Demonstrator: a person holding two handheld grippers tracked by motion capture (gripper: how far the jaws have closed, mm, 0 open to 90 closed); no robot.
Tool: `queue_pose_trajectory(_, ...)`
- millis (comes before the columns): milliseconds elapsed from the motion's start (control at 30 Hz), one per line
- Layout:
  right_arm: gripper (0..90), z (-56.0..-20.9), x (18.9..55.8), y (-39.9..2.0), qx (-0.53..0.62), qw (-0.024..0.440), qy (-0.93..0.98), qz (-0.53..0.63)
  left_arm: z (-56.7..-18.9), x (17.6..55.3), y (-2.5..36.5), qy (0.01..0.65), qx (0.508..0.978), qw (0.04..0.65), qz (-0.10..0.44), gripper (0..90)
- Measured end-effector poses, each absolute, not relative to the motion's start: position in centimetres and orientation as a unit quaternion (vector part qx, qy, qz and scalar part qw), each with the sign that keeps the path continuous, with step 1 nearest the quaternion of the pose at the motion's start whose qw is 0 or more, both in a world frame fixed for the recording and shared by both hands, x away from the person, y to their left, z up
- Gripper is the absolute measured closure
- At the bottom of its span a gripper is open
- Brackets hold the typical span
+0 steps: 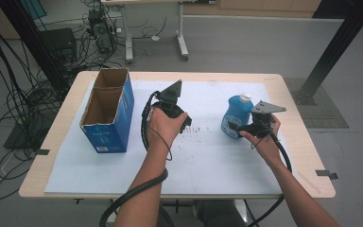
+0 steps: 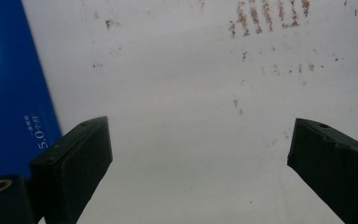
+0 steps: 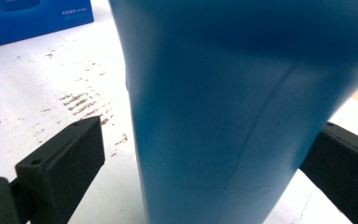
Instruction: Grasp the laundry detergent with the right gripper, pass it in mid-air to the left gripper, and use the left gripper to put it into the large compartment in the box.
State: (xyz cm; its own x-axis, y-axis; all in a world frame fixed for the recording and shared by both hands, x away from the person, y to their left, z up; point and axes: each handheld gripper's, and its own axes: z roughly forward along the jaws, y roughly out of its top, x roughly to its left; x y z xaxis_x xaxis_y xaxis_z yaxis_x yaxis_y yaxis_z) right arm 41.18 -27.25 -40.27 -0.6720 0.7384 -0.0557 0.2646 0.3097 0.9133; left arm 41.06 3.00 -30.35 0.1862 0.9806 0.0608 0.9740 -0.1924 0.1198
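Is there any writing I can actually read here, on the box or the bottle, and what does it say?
"5.0" followed by two small characters too blurred to read: white print on the side of the blue box, in the left gripper view.
A short white line on the blue box in the right gripper view: too small to read.
A white label on the box's front in the high view: too small to read.
Blue bottle: no readable text.

High view overlooks table; claw views sit close.
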Motion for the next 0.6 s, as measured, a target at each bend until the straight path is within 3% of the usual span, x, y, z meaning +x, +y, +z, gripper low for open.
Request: queue_pose_trajectory(600,2.5,-40.29,41.23,-27.28,0.322,0.244,0.774,0.488,-30.22,41.04,2.97,0.634,0.77,0.028,0.065,6.6)
